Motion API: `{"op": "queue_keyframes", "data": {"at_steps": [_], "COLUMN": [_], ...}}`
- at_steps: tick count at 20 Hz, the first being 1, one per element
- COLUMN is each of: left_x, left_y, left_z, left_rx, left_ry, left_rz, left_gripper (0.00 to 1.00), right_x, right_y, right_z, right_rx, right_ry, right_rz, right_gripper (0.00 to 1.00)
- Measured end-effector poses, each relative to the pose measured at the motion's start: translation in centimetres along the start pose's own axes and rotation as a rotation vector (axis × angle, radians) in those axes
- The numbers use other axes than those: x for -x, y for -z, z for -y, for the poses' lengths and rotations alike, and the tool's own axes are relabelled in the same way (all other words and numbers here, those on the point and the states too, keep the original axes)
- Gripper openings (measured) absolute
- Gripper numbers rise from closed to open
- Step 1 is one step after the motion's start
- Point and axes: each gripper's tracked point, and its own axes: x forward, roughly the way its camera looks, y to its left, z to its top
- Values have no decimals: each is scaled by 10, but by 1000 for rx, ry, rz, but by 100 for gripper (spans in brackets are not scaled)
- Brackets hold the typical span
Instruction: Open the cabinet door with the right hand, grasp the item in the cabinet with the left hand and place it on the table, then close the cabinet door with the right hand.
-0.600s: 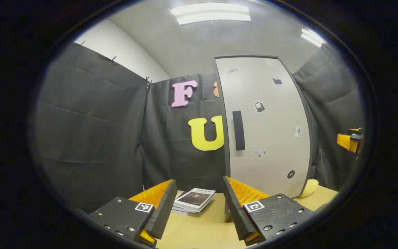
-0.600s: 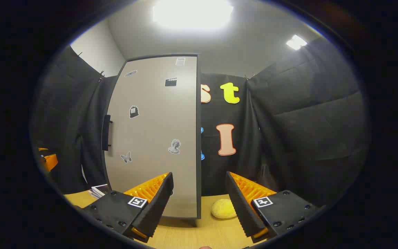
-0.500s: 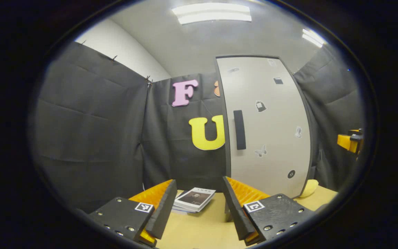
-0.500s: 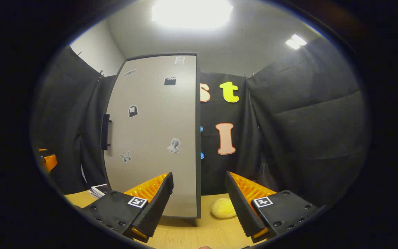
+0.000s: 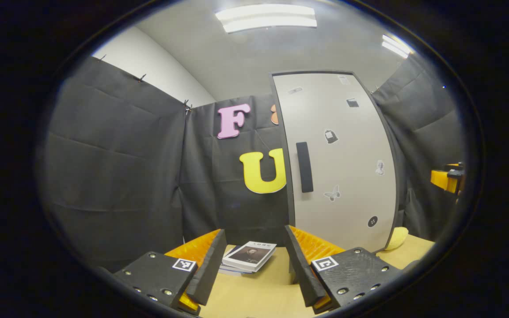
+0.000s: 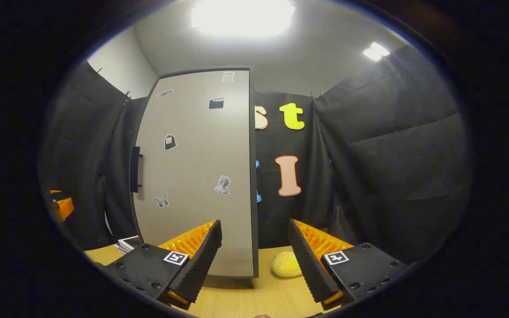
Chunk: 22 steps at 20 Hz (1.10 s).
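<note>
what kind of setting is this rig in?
Looks like a staged recording booth, not a real home: black cloth walls, one freestanding cabinet with stickers on its door, and a wooden table holding books.

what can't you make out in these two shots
- Item inside the cabinet: hidden in both views by the shut cabinet door.
- Yellow lump: in the left gripper view the door's lower corner covers most of it; what it is stays unclear.
- Booklets: cover print too small to read; in the right gripper view the right hand-held gripper partly hides them.
</note>
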Motion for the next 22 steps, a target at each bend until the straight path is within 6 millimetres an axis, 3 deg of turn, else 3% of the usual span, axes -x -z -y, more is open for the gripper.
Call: {"op": "queue_keyframes", "data": {"at_steps": [6, 11, 22], "left_x": [2, 7, 20], "left_y": [-2, -1, 9], "left_z": [1, -6, -59], "left_rx": [-9, -12, -44], "left_ry": [5, -9, -98], "left_rz": [8, 13, -4], "left_gripper": [79, 80, 79], "right_x": [-2, -10, -46], "right_y": [1, -5, -37], "right_z": [3, -8, -80], "right_rx": [-24, -24, -21], "right_ry": [6, -30, -166], "right_rz": [-14, -25, -5], "right_gripper": [95, 95, 95]}}
